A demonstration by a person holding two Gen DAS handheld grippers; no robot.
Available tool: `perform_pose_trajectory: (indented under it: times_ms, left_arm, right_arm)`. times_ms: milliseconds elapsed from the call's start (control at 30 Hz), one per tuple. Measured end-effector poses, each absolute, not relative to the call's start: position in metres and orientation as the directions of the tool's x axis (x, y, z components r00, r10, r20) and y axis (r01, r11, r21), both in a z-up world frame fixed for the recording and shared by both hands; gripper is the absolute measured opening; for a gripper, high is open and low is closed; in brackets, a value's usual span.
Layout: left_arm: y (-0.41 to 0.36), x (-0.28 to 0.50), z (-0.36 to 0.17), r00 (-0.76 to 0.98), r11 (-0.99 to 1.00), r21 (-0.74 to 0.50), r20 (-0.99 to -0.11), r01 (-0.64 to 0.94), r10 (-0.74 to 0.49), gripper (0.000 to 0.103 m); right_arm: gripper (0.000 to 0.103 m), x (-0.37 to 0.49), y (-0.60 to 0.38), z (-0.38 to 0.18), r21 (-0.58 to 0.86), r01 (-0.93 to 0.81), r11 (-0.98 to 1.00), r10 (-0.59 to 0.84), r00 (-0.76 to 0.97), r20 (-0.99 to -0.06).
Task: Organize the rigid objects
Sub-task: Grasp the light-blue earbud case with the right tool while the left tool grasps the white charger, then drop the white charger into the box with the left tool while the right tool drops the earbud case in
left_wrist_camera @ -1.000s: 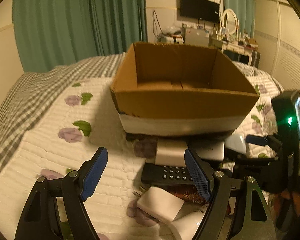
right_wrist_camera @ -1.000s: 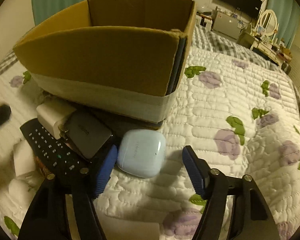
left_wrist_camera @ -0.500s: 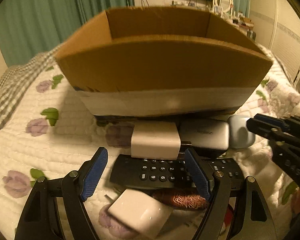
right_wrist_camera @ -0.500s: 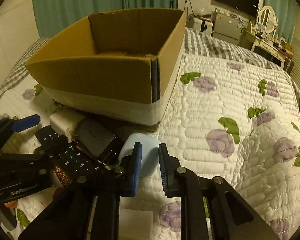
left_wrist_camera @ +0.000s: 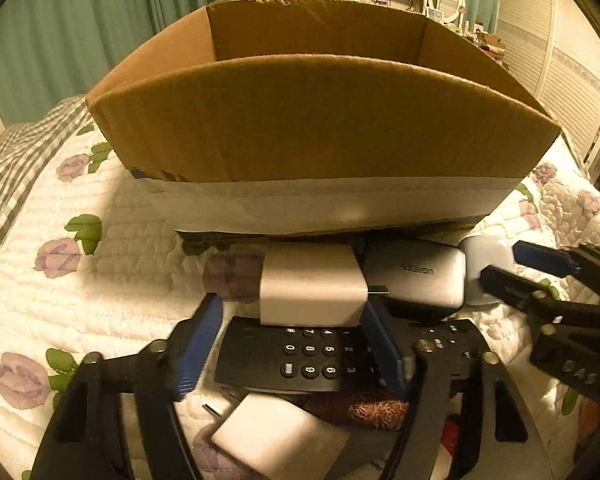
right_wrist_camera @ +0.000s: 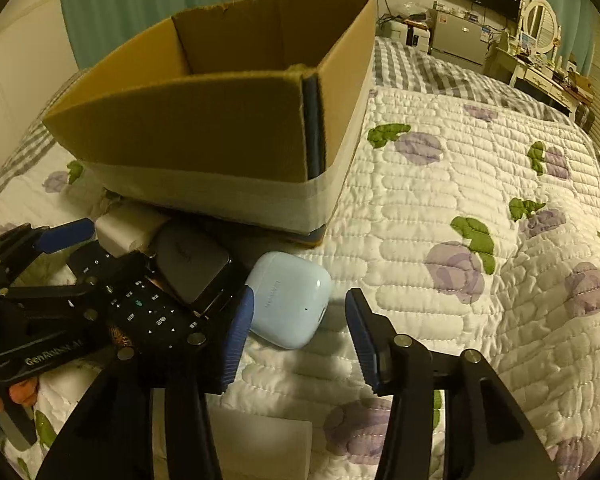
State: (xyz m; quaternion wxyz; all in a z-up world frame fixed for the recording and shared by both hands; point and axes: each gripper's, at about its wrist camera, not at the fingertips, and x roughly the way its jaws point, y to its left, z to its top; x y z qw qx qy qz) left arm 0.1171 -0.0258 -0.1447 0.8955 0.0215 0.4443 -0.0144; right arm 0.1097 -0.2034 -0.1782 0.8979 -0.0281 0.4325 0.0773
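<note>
An open cardboard box (left_wrist_camera: 320, 120) stands on the quilted bed, also seen as the box (right_wrist_camera: 204, 128). In front of it lies a pile: a white charger cube (left_wrist_camera: 312, 288), a grey charger (left_wrist_camera: 416, 276), a black remote (left_wrist_camera: 300, 356) and a second white charger (left_wrist_camera: 276, 436). My left gripper (left_wrist_camera: 292, 344) is open above the remote, its jaws closing around the white cube; the left pad stands clear of it. A pale blue earbud case (right_wrist_camera: 288, 300) lies on the quilt between the tips of my right gripper (right_wrist_camera: 300, 336), whose jaws are opening and hold nothing.
The flowered quilt (right_wrist_camera: 460, 200) stretches bare to the right of the box. A brown fuzzy item (left_wrist_camera: 372, 408) sits under the remote. A white card (right_wrist_camera: 260, 444) lies near the front edge. Green curtains, a dresser and a screen stand behind the bed.
My left gripper came down and closer to the pile, and its jaws have narrowed around the white cube. My right gripper shut just behind the earbud case, then opened again; the case stayed put.
</note>
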Motion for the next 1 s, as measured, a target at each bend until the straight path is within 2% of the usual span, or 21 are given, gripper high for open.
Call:
perform_pose_trajectory:
  times_ms: [200,233,267,300,333,467,567,767,1000]
  left_arm:
    - [-0.021,0.128,-0.149,0.608,0.999,0.009,-0.793,0.053,-0.025,0.068]
    - [-0.018,0.13,-0.149,0.609,0.999,-0.011,-0.793,0.05,-0.039,0.068]
    - [-0.016,0.131,-0.149,0.611,0.999,-0.022,-0.79,0.049,-0.048,0.068]
    - [-0.015,0.13,-0.148,0.616,0.998,-0.024,-0.786,0.056,-0.053,0.064]
    - [-0.017,0.129,-0.146,0.619,0.996,-0.03,-0.782,0.08,-0.073,0.051]
    - [-0.019,0.125,-0.14,0.626,0.996,0.015,-0.779,0.091,-0.045,0.051]
    - [-0.014,0.115,-0.132,0.638,0.996,-0.011,-0.767,0.083,-0.062,0.051]
    - [0.001,0.091,-0.112,0.676,0.997,-0.036,-0.733,0.062,-0.069,0.051]
    - [-0.006,0.057,-0.084,0.742,0.997,-0.041,-0.666,0.068,-0.078,0.051]
  right_arm:
    - [0.058,0.118,-0.188,-0.19,-0.026,-0.19,0.981,0.092,0.589,-0.803]
    - [0.056,0.118,-0.188,-0.19,-0.015,-0.191,0.981,0.102,0.589,-0.802]
    - [0.041,0.118,-0.188,-0.189,0.005,-0.204,0.979,0.126,0.588,-0.799]
    - [0.04,0.116,-0.187,-0.188,0.003,-0.206,0.979,0.128,0.594,-0.794]
    - [0.039,0.115,-0.187,-0.186,-0.005,-0.205,0.979,0.122,0.604,-0.788]
    - [0.034,0.107,-0.19,-0.181,0.0,-0.2,0.98,0.127,0.625,-0.771]
    - [0.028,0.1,-0.193,-0.172,-0.004,-0.19,0.982,0.122,0.647,-0.752]
    - [0.026,0.085,-0.192,-0.161,-0.001,-0.186,0.982,0.126,0.666,-0.735]
    - [0.025,0.066,-0.201,-0.125,0.027,-0.201,0.979,0.167,0.722,-0.671]
